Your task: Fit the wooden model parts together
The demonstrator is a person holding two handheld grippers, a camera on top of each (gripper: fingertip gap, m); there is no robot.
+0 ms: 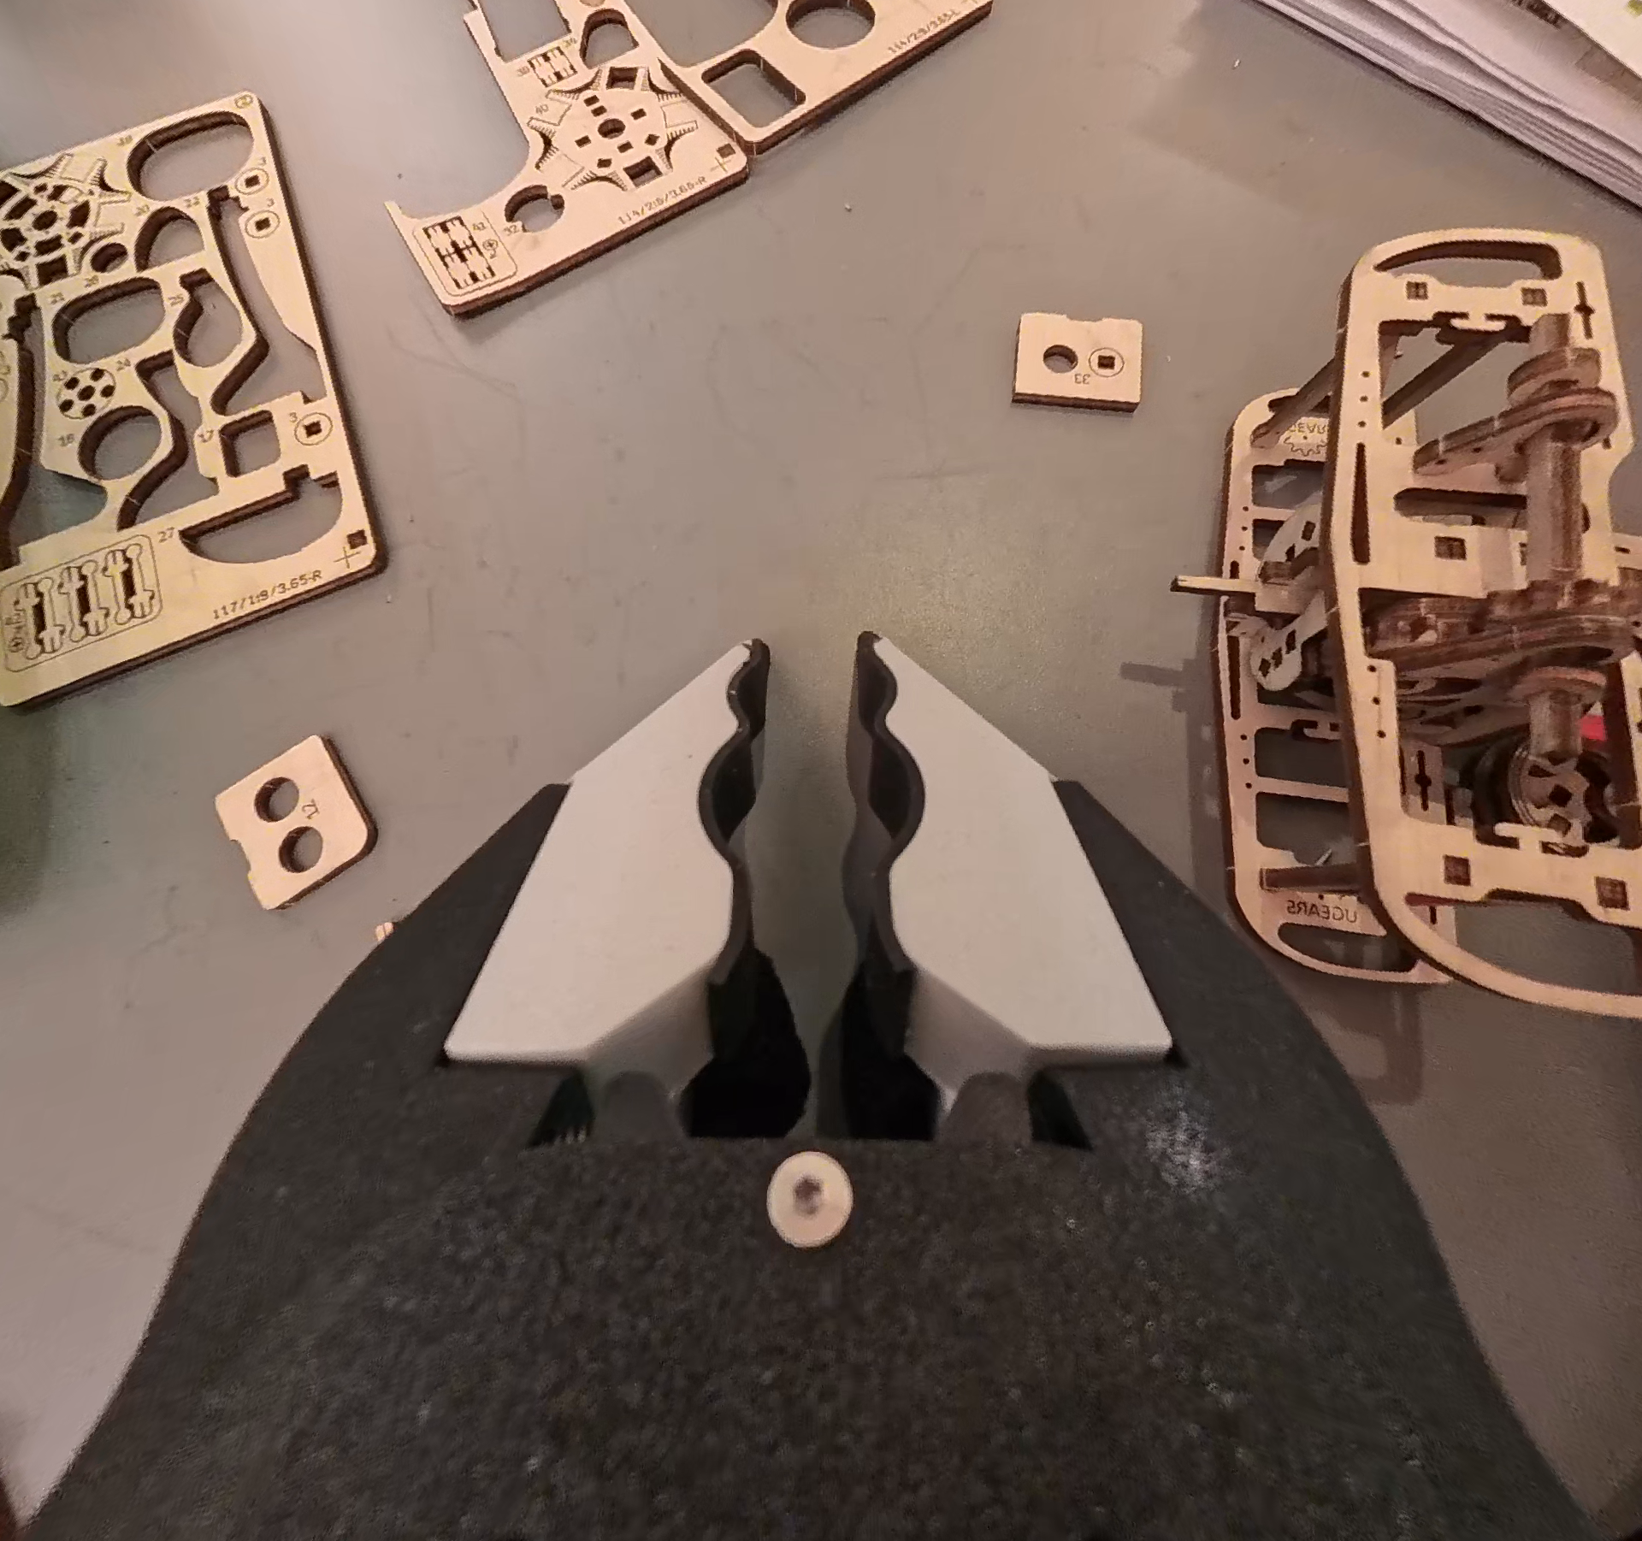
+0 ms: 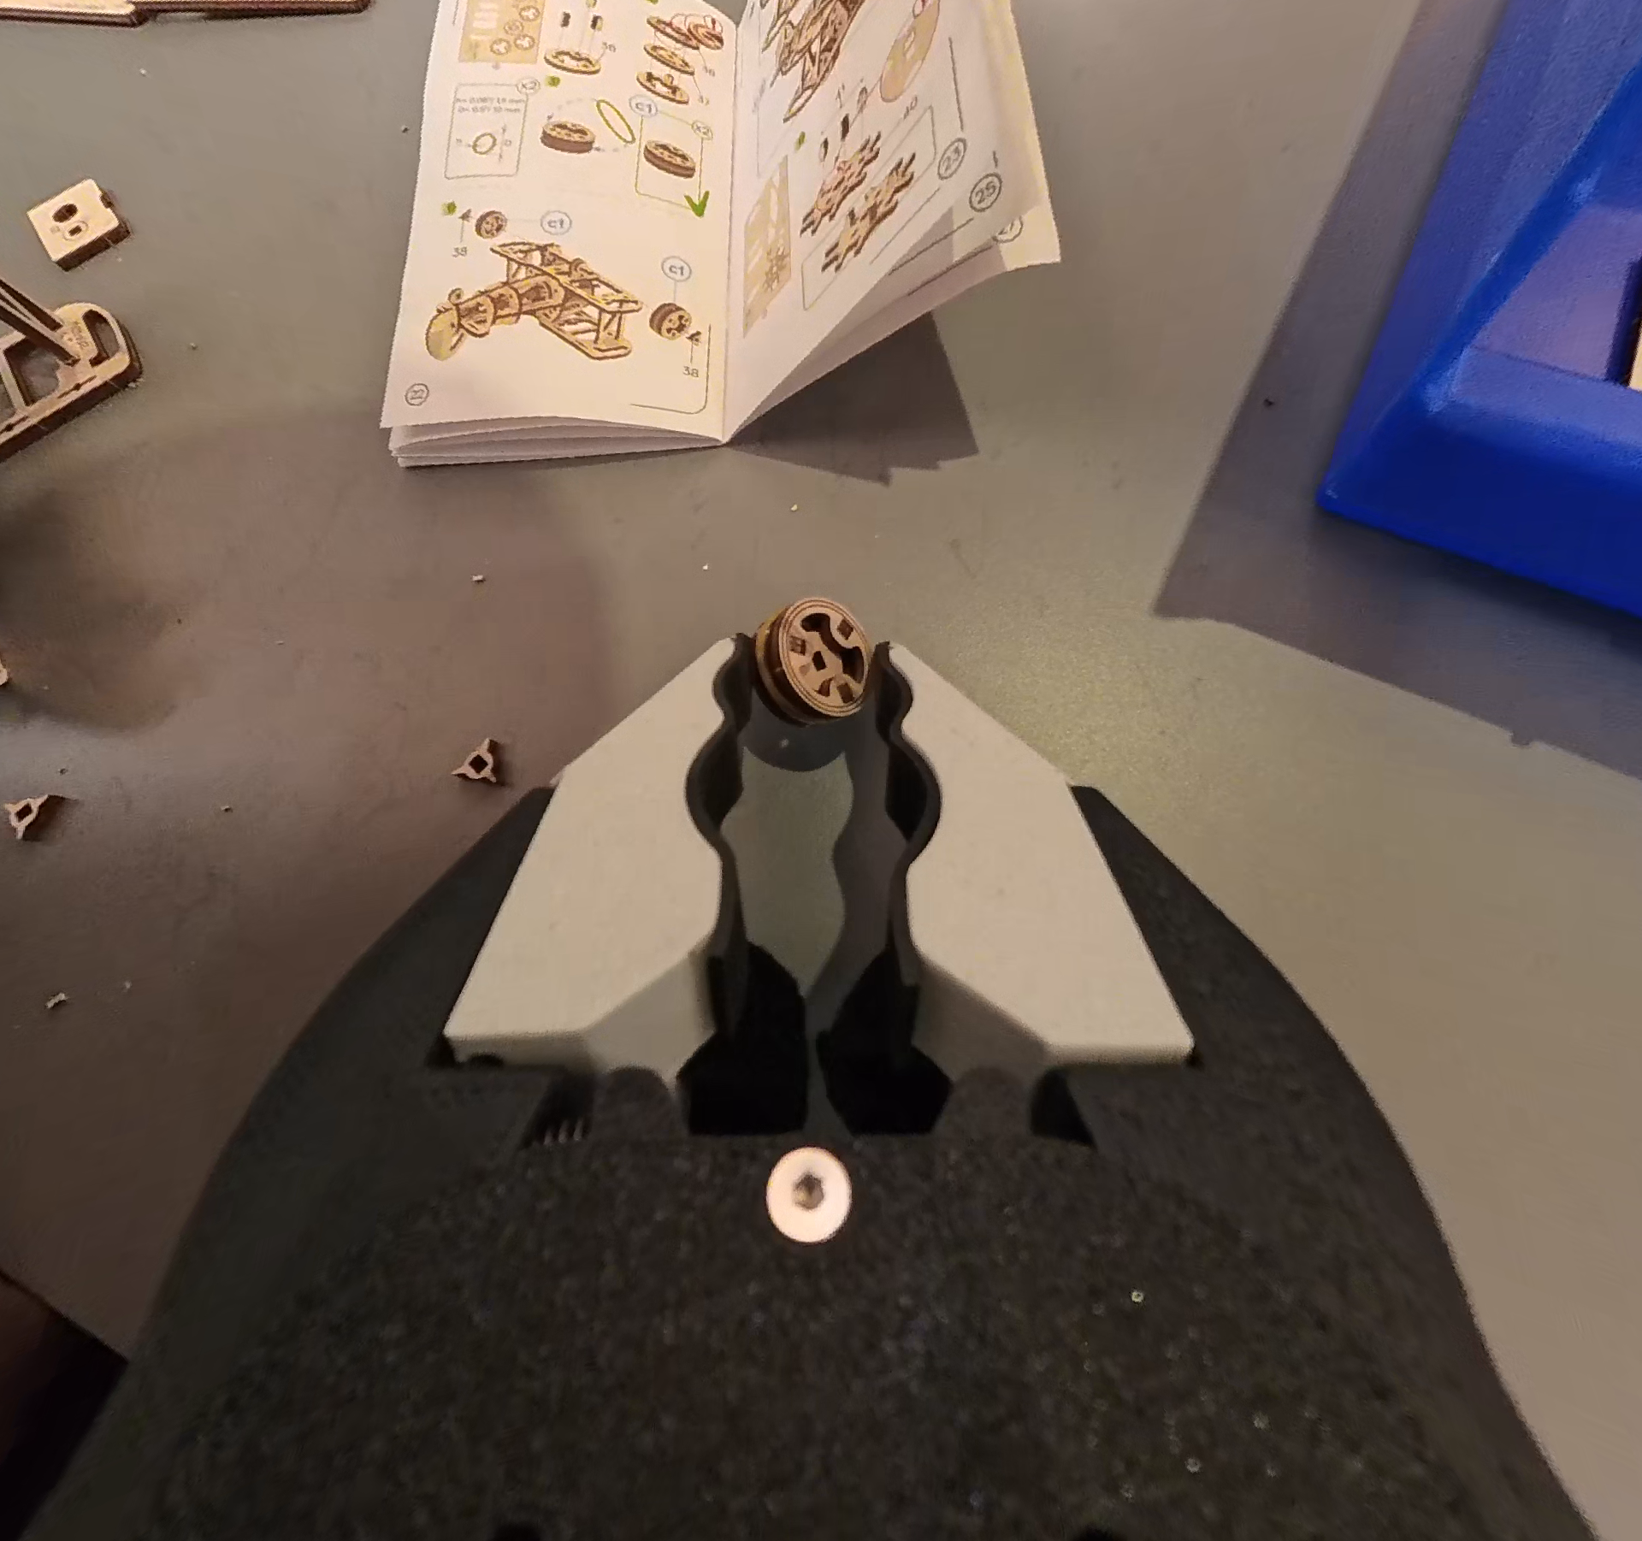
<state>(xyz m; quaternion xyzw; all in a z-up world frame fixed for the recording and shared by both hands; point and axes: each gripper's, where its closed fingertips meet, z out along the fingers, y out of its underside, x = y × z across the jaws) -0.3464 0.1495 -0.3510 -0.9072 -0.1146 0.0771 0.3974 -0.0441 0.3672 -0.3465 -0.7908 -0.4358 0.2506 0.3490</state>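
Observation:
In the left wrist view my left gripper is open and empty above the grey table, its fingers a small gap apart. The part-built wooden model lies on its side to the right of it. In the right wrist view my right gripper is shut on a small round wooden wheel, pinched at the fingertips and held above the table. A corner of the model shows at the left edge of that view.
Punched-out wooden part sheets lie at the left and top. Small square offcuts lie loose. An open instruction booklet stands ahead of the right gripper. A blue bin sits at the right. Tiny wood scraps lie about. The gap from one gripper's tips to the other's is roughly 40 cm.

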